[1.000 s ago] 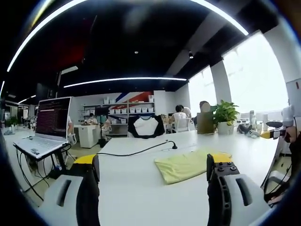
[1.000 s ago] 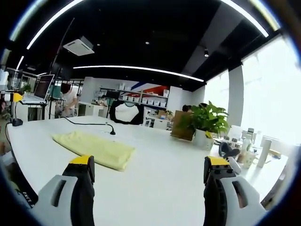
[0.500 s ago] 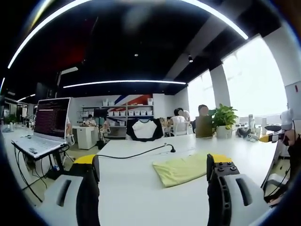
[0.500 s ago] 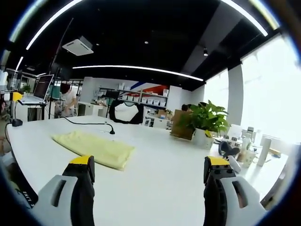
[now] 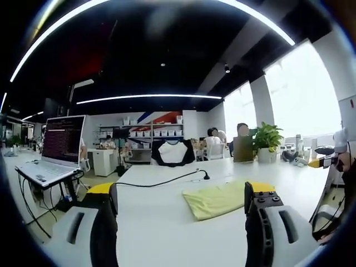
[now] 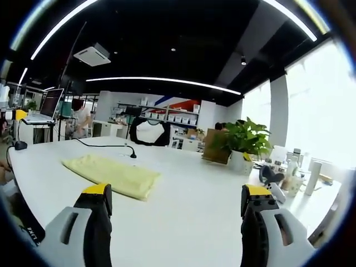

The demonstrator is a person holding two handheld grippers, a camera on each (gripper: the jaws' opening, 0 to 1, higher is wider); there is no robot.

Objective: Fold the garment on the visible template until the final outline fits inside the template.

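Lying flat on the white bench (image 5: 161, 222), the folded yellow garment (image 5: 219, 197) is the landmark. Black cable (image 5: 167, 181) runs just beyond the garment. Potted plant (image 6: 242, 142) stands well apart from it, toward the windows. Left tool (image 5: 181, 208) and right tool (image 6: 175, 214) hang above the bench short of the garment, jaws spread wide, holding nothing.

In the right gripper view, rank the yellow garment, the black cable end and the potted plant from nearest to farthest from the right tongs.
1. Yellow garment: lying flat on the white table, just ahead of the left jaw of the right tongs.
2. Black cable end: just beyond the garment's far edge, left of centre.
3. Potted plant: at the table's far side, to the right.
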